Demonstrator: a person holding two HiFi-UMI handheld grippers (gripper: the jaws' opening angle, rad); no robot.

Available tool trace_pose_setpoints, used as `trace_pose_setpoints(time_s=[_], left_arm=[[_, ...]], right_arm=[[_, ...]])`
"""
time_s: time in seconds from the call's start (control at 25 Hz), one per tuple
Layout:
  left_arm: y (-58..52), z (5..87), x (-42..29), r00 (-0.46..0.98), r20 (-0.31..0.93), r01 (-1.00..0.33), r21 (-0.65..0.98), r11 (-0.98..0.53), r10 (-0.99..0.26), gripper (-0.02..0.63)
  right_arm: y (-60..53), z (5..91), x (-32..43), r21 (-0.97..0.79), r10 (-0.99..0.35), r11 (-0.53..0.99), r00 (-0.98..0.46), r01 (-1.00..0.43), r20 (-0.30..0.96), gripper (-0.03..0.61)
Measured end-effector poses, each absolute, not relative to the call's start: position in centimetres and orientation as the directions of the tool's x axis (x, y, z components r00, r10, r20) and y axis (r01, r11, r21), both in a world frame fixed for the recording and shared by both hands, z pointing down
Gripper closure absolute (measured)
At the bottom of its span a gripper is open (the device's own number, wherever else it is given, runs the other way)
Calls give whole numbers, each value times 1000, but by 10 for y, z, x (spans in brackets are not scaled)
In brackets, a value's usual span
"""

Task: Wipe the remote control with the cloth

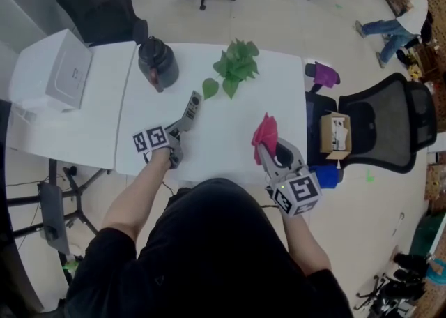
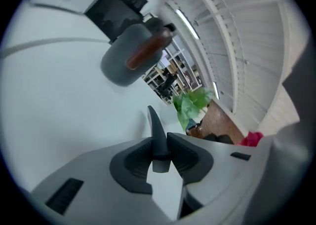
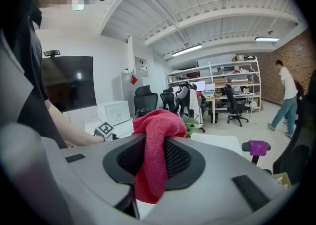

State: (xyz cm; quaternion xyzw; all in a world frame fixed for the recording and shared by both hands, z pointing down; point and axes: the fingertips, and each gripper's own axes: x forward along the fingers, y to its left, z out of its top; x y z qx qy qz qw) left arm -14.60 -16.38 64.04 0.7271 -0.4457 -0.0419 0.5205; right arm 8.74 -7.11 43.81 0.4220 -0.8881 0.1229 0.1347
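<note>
The grey remote control (image 1: 191,109) points up the white table (image 1: 223,128) from my left gripper (image 1: 178,130), which is shut on its near end. In the left gripper view the remote (image 2: 156,129) stands edge-on, pinched between the two jaws of the left gripper (image 2: 159,145). My right gripper (image 1: 270,149) hovers near the table's front right edge and is shut on a red cloth (image 1: 265,131). In the right gripper view the cloth (image 3: 157,135) bunches over the jaws and hangs down between them. Cloth and remote are apart.
On the table stand a dark kettle (image 1: 156,63) at the back left, a green leafy plant (image 1: 237,65) at the back middle and a white box (image 1: 67,72) at far left. A black office chair (image 1: 390,125) with a cardboard box (image 1: 336,132) is at the right.
</note>
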Motion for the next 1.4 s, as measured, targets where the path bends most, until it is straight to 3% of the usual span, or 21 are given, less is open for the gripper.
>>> trace_pose_setpoints(time_s=[0.24,0.48,0.52,0.6,0.76,0.88,1.08,1.4], left_arm=[[-209,659,-151,567,286,-307,944,124,-773,515],[-222,675,-156,496,361,-294,926,239,-790,508],[-221,679,-157,486,381,-304,917,257,-787,477],[-218,687,-161,469,424,-337,897,286,-775,400],[-214,695,-170,429,502,-471,834,288,-751,362],[-211,694,-173,388,586,-647,723,243,-712,319],[-209,688,-174,297,687,-869,482,110,-664,288],[-214,673,-177,205,728,-974,218,-63,-654,288]], right_arm=[[-67,438,88,-109,-717,605,-599,-789,355,483],[-66,437,93,-111,-726,589,-584,-801,364,483],[-66,438,94,-112,-726,586,-582,-802,366,483],[-66,439,96,-115,-726,584,-580,-804,370,482],[-69,440,94,-117,-719,591,-587,-798,372,482],[-70,440,91,-118,-712,601,-597,-790,370,482],[-71,438,86,-124,-703,614,-612,-779,361,482],[-70,439,88,-125,-713,607,-607,-785,351,482]])
